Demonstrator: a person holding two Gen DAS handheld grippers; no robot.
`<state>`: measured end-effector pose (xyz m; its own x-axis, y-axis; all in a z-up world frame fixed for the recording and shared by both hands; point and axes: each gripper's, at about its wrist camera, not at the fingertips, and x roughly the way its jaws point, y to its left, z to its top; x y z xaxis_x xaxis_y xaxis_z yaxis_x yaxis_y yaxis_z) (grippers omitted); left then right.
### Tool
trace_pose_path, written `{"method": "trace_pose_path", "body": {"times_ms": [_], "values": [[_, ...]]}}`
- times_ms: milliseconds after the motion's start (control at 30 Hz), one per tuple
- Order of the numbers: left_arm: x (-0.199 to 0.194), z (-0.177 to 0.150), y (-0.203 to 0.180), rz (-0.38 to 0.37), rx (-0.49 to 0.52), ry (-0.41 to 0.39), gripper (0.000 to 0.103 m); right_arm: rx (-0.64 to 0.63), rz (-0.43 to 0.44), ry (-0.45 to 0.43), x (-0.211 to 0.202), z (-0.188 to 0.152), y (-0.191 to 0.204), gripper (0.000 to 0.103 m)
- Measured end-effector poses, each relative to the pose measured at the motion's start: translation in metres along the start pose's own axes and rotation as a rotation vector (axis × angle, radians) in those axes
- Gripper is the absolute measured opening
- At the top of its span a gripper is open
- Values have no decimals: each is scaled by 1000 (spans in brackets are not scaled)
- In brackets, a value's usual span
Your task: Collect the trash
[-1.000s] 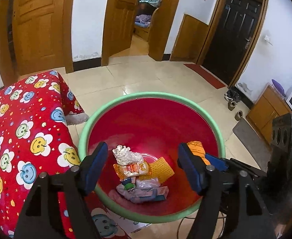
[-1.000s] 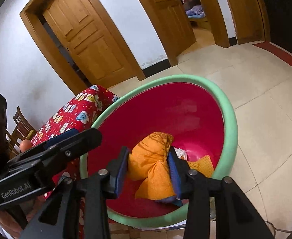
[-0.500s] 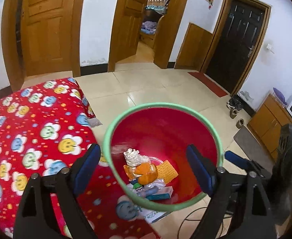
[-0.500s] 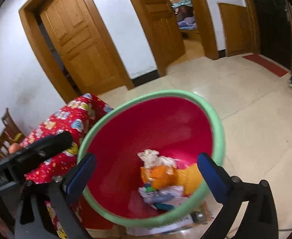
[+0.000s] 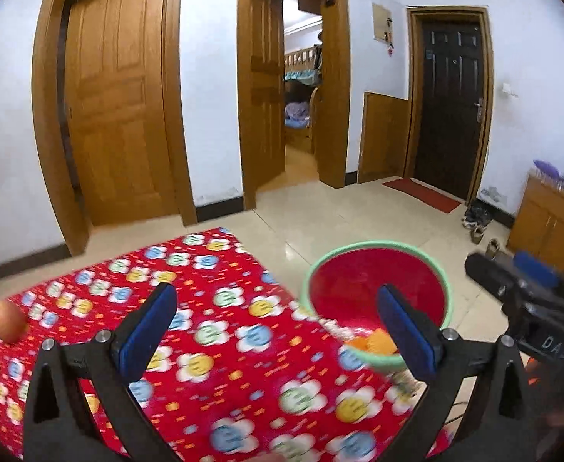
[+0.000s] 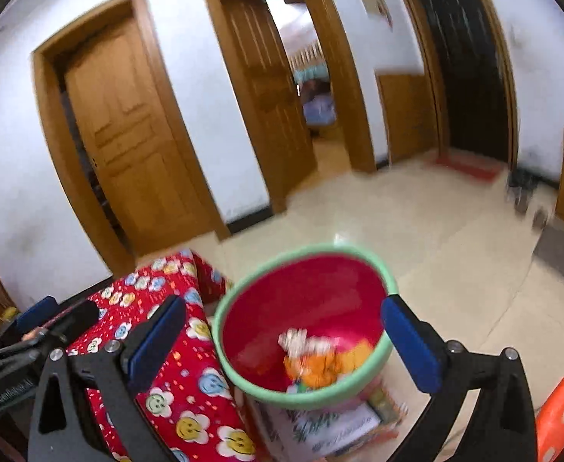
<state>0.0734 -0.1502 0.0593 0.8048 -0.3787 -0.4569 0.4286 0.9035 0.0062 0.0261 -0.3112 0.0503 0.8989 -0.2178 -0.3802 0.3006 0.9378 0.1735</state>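
A red basin with a green rim [image 5: 374, 246] [image 6: 301, 250] stands beside the table. Crumpled trash [image 6: 312, 362] lies in its bottom: an orange wrapper [image 5: 374, 344], white paper and other scraps. My left gripper [image 5: 274, 308] hovers above the table's red flowered cloth [image 5: 224, 346], back from the basin. Its jaws are opening and nothing is between them. My right gripper [image 6: 283, 308] stands open and empty above the basin's near side. Both views are blurred by motion.
A round orange-brown thing [image 5: 6, 321] lies at the table's far left edge. The basin rests on a printed carton [image 6: 328, 427]. An orange dotted stool [image 6: 563, 412] stands at the lower right. Wooden doors, a cabinet [image 5: 547, 223] and shoes [image 5: 478, 223] line the tiled floor.
The right gripper opened and let go of the orange wrapper, which now lies in the basin. Both grippers drew back and up from the basin. The left jaws spread wider.
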Motion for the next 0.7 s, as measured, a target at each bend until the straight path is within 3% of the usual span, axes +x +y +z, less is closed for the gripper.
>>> {"method": "trace_pose_path", "body": {"times_ms": [67,267,400,533,700], "values": [[-6,-14,10,15,8,-6,101,-45,-8,-41,-10,-11,17,103],[-6,-47,43,47,-58,13,101,-88,32,39,-1,-48,50,103],[-4,-61,55,96,-54,-11,101,-123,37,11,-2,-56,66,103],[-6,-66,68,56,-123,-27,101,-161,5,-11,-1,-61,74,103],[-5,-66,58,45,-69,-21,101,-180,-8,34,8,-64,79,103]]}}
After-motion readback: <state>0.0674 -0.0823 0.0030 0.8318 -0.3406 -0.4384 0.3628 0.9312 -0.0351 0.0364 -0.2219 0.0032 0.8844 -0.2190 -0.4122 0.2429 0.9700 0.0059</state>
